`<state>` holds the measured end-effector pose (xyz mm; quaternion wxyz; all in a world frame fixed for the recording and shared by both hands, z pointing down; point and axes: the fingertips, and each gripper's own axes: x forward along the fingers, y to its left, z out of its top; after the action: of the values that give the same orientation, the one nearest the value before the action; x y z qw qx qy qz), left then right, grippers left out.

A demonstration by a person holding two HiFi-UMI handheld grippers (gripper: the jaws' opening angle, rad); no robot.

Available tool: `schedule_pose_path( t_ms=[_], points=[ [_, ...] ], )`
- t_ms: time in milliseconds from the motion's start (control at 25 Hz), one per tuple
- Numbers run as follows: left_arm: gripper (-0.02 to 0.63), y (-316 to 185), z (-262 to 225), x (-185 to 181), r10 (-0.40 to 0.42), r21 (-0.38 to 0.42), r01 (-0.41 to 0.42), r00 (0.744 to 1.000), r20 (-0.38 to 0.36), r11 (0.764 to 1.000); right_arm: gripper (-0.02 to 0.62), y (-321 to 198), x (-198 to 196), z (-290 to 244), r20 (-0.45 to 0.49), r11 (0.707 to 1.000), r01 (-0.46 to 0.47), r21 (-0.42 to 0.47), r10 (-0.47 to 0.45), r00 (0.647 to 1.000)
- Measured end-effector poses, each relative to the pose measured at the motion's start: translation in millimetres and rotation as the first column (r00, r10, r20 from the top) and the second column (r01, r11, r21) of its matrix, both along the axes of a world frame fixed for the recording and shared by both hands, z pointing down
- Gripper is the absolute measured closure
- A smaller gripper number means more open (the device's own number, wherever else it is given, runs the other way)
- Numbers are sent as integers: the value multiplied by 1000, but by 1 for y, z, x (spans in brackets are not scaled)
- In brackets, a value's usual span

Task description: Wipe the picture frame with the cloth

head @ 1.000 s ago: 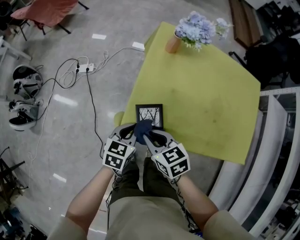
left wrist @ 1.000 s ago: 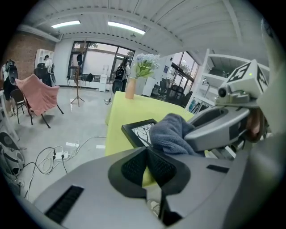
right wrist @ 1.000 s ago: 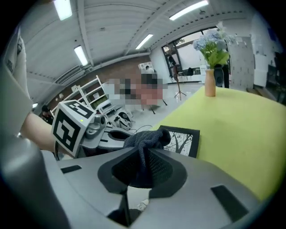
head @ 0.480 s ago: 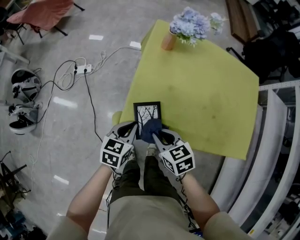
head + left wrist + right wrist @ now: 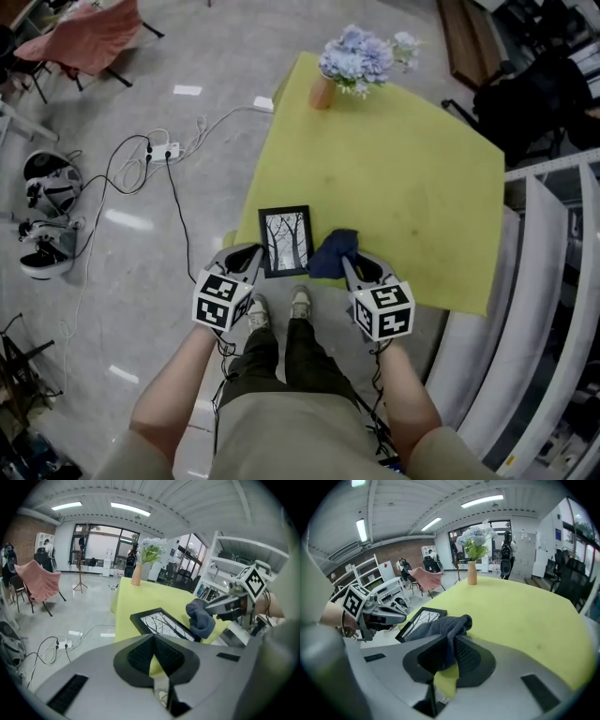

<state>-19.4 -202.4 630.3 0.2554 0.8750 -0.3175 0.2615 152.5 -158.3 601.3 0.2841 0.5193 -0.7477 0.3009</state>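
Note:
A black picture frame (image 5: 286, 241) with a tree print lies flat near the front edge of the yellow table (image 5: 394, 178). My right gripper (image 5: 349, 265) is shut on a dark blue cloth (image 5: 334, 253), which rests on the table just right of the frame. From the right gripper view the cloth (image 5: 440, 626) bunches out of the jaws beside the frame (image 5: 418, 618). My left gripper (image 5: 251, 255) sits at the frame's lower left corner, off the table edge, shut on nothing. In the left gripper view the frame (image 5: 164, 623) and cloth (image 5: 201, 617) lie beyond the jaws.
A vase of pale blue flowers (image 5: 349, 64) stands at the table's far corner. Cables and a power strip (image 5: 159, 147) run over the floor to the left, near helmets (image 5: 47, 178) and a pink chair (image 5: 89, 28). White shelving (image 5: 553, 281) borders the right side.
The right gripper carried the cloth rightward off the frame's lower edge onto the table beside it. The left gripper drew back a little to the left, and the two grippers moved apart.

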Motion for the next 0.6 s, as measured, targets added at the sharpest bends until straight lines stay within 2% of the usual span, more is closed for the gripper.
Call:
schedule_pose_path(
  t_ms=[160,240,360,480,600],
  points=[
    [598,-7,-31,-9,-58,33,59,998,-35,998,540,-7,15,-39,-18,996,-12,94,13,1000],
    [598,-10,-51,-13,-71,63,73,997,-32,995,540,-9,18,-60,-53,990,12,142,-4,999],
    [598,-16,-89,-16,-83,127,86,996,-34,988,540,-16,18,-99,-51,976,25,216,-15,999],
    [598,-24,-138,-22,-102,215,110,994,-47,970,540,-25,15,-150,-34,951,24,308,-14,999],
    [598,-30,-193,-27,-126,310,143,989,-75,940,540,-29,12,-207,-16,912,23,409,-18,1000]
  ],
)
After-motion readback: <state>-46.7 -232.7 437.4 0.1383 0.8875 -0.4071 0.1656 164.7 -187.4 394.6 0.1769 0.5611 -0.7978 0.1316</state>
